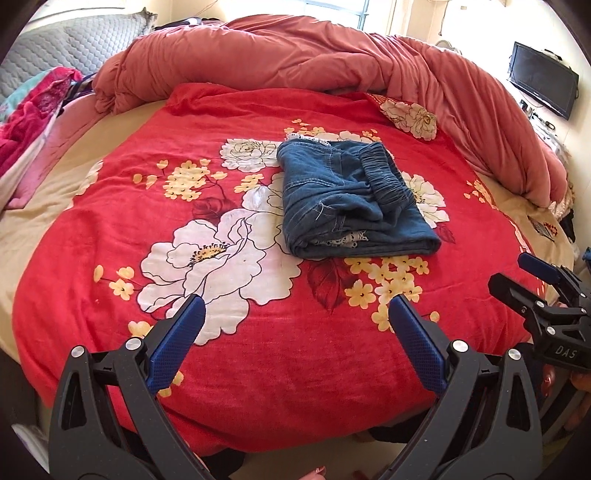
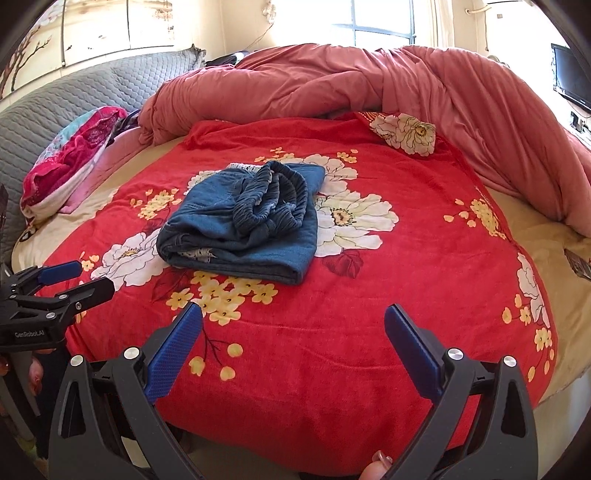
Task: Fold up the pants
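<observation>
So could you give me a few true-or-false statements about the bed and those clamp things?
1. The blue pants lie folded in a bundle on the red floral blanket. True.
2. The left hand-held gripper is clamped on the pants. False: it is open and apart from them.
3. The right hand-held gripper is open and holds nothing. True.
4. The pink duvet covers the pants. False: it is bunched at the far side of the bed.

Home bedroom: bed (image 2: pixel 535 236) with floral blanket (image 2: pixel 369 332), bunched duvet (image 2: pixel 332 81) at 12 o'clock, window (image 2: pixel 380 22) behind, wall-mounted TV (image 1: pixel 541 79) at 2 o'clock.
</observation>
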{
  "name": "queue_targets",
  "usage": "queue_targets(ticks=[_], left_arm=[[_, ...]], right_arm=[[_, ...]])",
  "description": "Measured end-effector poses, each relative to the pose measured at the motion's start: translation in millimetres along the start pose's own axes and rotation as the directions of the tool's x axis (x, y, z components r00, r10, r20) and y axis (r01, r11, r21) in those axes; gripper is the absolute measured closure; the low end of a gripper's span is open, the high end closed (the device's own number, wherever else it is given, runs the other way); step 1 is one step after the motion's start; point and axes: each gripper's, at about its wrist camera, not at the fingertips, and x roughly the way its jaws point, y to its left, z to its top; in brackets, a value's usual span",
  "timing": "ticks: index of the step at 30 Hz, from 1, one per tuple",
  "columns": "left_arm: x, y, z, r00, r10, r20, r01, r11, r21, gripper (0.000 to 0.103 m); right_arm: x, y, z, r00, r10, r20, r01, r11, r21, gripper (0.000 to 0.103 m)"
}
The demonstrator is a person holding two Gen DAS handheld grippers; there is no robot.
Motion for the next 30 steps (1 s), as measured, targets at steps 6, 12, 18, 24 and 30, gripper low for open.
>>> queue_targets(ticks=[6,12,18,24,30], left_arm=[[1.8,-0.6,-1.1,1.000,0.002,-0.008,-0.002,1.000,0.001,0.009],[4.8,0.1,-1.9,1.000,0.002,-0.009,-0.002,1.000,-0.002,0.009],[5.4,0.6,-1.7,1.000,0.005,-0.012,-0.005,1.000,-0.002,0.009],[5.6,0.4,-1.6,1.000,0.009,-0.011,-0.009,1.000,-0.003,0.009],[5.7,0.3,-1.3,1.000,0.006,-0.013,-0.006,1.000,-0.004,0.009]], right_arm=[[2.7,-0.2,-1.9,1.000,-0.002,-0.007,0.002,1.000,0.001,0.005],[5.3,-0.6,-3.0,1.000,-0.001,-0.016,0.001,1.000,0.002,0.005],[7.0,0.4,-3.0,1.000,0.002,-0.021,-0.002,1.000,0.001,0.005],[7.4,1.3,-2.6,1.000,0.009,-0.022,-0.008,1.000,0.006,0.005],[7.7,1.7,-2.2,1.000,0.010,-0.024,-0.010,1.000,0.010,0.005]])
